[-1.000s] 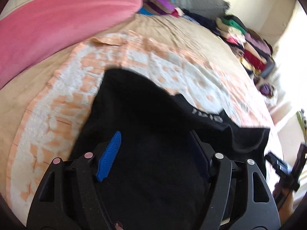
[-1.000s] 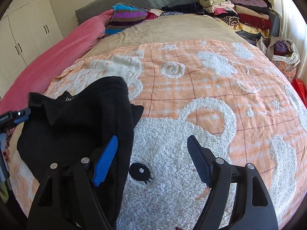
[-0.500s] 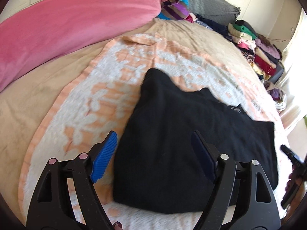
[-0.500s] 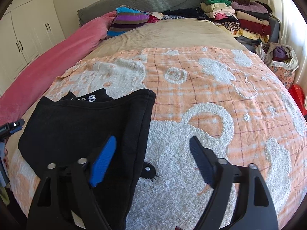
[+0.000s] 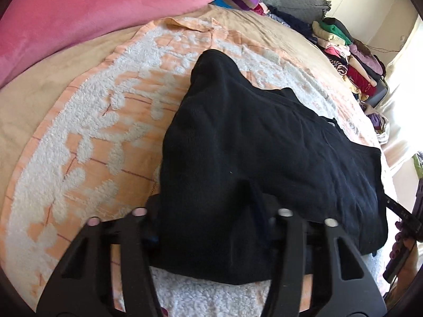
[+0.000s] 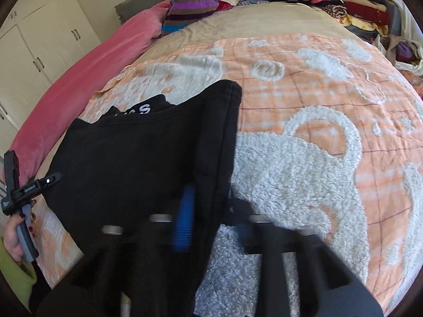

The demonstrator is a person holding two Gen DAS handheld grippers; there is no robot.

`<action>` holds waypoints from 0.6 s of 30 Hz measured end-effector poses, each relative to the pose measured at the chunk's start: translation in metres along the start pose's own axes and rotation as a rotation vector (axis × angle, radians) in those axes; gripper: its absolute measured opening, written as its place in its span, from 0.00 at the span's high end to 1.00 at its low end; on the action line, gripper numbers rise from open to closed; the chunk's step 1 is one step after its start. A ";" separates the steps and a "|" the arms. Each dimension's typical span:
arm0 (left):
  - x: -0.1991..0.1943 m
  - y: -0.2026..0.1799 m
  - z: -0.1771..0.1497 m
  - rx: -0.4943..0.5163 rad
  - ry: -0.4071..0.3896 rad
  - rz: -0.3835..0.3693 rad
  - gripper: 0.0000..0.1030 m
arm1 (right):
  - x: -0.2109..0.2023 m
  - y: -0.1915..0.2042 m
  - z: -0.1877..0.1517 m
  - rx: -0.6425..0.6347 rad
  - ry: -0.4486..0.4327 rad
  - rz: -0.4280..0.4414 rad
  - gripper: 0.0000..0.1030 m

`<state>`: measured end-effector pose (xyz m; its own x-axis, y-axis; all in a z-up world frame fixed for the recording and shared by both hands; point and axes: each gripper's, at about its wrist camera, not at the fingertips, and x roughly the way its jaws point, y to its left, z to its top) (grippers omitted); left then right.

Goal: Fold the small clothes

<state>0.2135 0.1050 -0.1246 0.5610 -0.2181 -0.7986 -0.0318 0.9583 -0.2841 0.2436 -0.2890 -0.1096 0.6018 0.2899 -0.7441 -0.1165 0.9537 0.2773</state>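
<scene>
A black garment lies folded on the orange and white towel that covers the bed. My left gripper is at its near edge, jaws closing, with bunched black cloth pinched between the fingers and draped over the left one. In the right wrist view the same garment shows white lettering at its far edge. My right gripper, blurred, is closing on the garment's right-hand edge, and the blue pad presses on the cloth. A hand holds the left gripper's handle at the far left.
A rolled pink blanket runs along the left side of the bed. At the head are a striped cushion and stacks of folded clothes. White wardrobe doors stand on the left, and a bag of clothes on the right.
The garment, in motion a second ago, came to lie flat and folded. Both grippers stood open over it half a second ago; now both have closed on its near edge, the left having dropped closer.
</scene>
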 end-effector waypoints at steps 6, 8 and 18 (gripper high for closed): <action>-0.003 0.000 -0.002 0.007 -0.012 0.006 0.66 | 0.008 -0.004 -0.003 0.023 0.034 -0.078 0.84; -0.004 -0.001 -0.002 0.013 -0.011 0.012 0.66 | 0.008 -0.006 -0.003 0.025 0.037 -0.091 0.80; -0.027 -0.009 -0.003 0.054 -0.029 0.092 0.66 | -0.027 0.001 0.006 0.035 -0.083 -0.047 0.26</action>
<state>0.1956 0.1020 -0.1020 0.5817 -0.1242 -0.8038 -0.0399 0.9827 -0.1808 0.2323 -0.2959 -0.0855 0.6692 0.2355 -0.7047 -0.0595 0.9624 0.2651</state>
